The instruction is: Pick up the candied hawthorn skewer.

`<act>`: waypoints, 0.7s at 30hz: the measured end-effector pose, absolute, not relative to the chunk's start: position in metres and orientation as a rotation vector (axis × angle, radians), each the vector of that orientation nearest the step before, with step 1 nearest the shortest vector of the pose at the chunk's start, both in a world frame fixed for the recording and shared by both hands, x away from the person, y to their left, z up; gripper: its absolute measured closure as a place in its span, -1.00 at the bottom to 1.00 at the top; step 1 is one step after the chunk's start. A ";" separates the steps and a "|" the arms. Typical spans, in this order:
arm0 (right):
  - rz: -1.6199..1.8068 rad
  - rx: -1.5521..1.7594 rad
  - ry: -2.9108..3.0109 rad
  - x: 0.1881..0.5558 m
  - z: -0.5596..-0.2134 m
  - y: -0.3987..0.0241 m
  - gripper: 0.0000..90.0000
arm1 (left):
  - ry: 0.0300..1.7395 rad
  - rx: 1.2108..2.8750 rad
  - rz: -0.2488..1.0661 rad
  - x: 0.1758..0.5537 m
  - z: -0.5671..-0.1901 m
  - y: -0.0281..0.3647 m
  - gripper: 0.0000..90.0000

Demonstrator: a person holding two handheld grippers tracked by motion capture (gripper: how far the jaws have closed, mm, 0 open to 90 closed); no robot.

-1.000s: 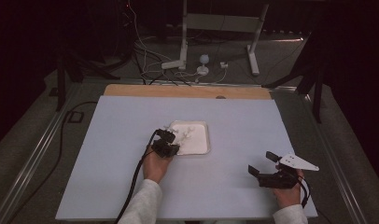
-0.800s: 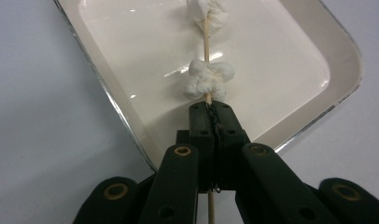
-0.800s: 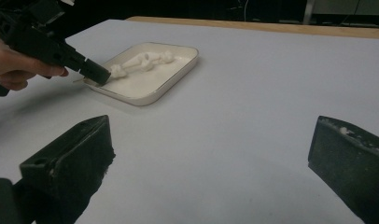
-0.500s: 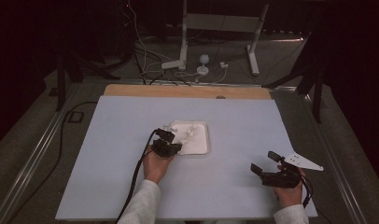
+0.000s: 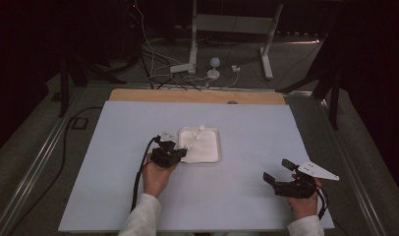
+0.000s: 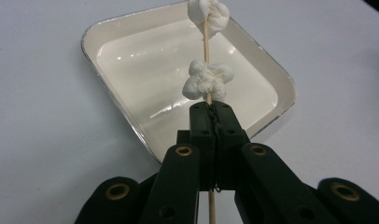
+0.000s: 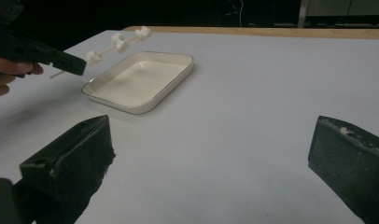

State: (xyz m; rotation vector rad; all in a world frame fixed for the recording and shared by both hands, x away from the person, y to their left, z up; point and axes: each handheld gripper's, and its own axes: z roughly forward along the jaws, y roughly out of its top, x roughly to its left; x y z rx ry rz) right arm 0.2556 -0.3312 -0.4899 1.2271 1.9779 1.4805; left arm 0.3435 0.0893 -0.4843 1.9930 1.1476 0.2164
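The left gripper point(image 6: 211, 112) clamps a thin wooden skewer point(image 6: 207, 42) threaded with white marshmallow pieces point(image 6: 207, 80), holding it above the white tray point(image 5: 212, 156) mid-table. At the near right, well apart, the right gripper point(image 5: 281, 173) holds its jaws wide around nothing.

We see a glossy white enamelled tray point(image 6: 131, 60) with a metal rim, a thin wooden skewer point(image 6: 207, 42), soft matt marshmallows point(image 6: 208, 79), a smooth matt desk point(image 5: 114, 147).
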 end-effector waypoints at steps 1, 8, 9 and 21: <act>1.477 1.226 1.979 0.255 -0.490 -0.331 -1.00 | 1.147 1.987 0.219 0.342 -0.484 0.091 1.00; 1.440 1.181 1.980 0.253 -0.489 -0.325 -1.00 | 1.111 1.937 0.227 0.331 -0.480 0.103 0.99; 1.440 1.181 1.980 0.253 -0.489 -0.325 -1.00 | 1.106 1.937 0.231 0.330 -0.479 0.104 0.99; 1.464 1.118 1.972 0.253 -0.489 -0.317 -1.00 | 1.058 1.886 0.275 0.313 -0.468 0.116 0.99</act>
